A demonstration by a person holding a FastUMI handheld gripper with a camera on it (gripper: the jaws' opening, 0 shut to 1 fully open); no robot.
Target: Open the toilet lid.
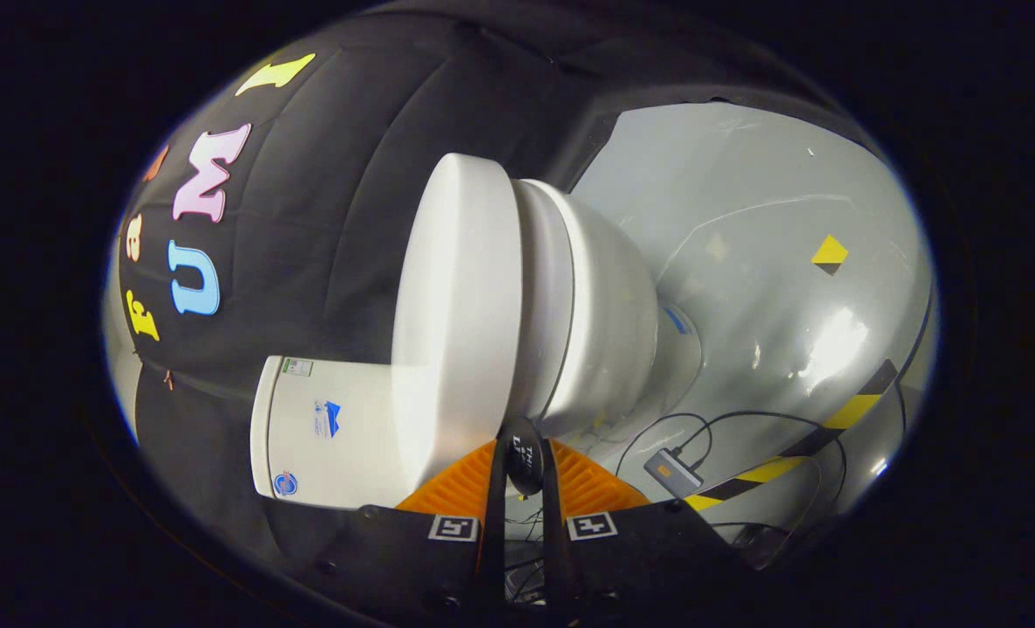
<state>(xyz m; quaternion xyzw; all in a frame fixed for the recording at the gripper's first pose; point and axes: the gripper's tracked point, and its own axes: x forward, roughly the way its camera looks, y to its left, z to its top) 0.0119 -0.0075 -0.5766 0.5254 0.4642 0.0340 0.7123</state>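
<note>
Grey booth floor fills the right of the picture and black cloth wall the upper left; the camera is rolled, so the toilet appears turned on its side.

Key relation: the toilet lid lies directly ahead of my fingers, at the centre of the picture. It is down on the bowl, which is to its right, and the tank joins it at lower left. The seam between lid and seat runs straight away from the fingertips, so the lid's free rim is the part nearest me and its hinge end sits by the tank.

Finger state: the two fingers stand close together, with a narrow gap. A small dark tab at the lid's near rim sits in that gap. I cannot tell whether both fingers press on it.

My judgement: opening calls for swinging this near rim away from the bowl, towards the cloth wall side, pivoting about the tank end.

Count: one toilet with one lid, one bowl and one tank; two fingers; one tab. On the floor, lower right, lie one small grey adapter with cables, one striped tape line and, further up, one yellow floor marker.
</note>
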